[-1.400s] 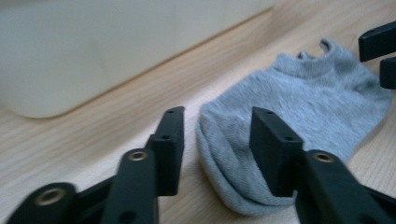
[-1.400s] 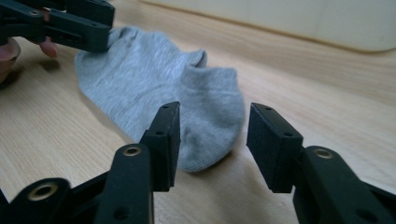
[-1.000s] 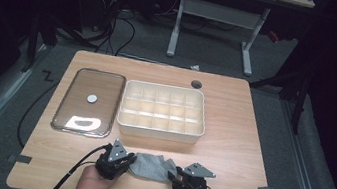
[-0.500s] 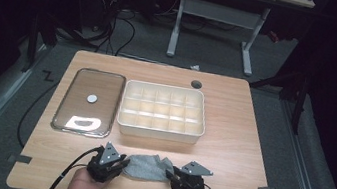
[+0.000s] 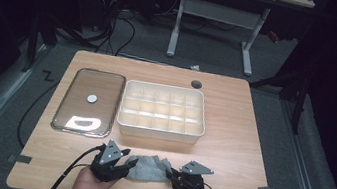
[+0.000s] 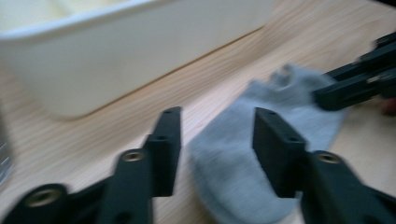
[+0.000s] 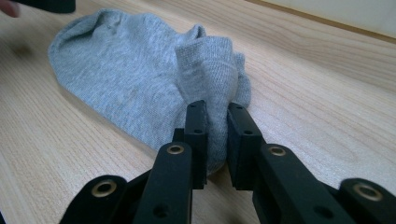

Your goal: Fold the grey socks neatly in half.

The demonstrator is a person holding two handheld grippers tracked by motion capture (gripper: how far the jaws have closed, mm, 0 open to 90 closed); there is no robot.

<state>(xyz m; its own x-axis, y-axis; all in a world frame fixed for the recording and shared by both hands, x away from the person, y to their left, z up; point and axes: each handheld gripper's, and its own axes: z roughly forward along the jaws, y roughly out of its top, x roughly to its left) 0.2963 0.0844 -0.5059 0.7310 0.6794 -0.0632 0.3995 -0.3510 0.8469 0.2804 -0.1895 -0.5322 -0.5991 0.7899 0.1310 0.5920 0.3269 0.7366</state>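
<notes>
Left gripper: spread, just opening, astride grey sock
Right gripper: closing, pinching sock cuff
Tray: compartments bare, near sock

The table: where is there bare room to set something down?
Bare wood lies right of the white divided tray, out to the table edge, and in the front corners. It is crowded in front, where both tools meet at the grey sock, and left, by the lid.

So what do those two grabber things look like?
Both are black. The left gripper and the right gripper each have two flat, blocky jaws with brass-coloured screw holes, a grey three-cornered plate on top, and a black cable trailing back towards the person.
</notes>
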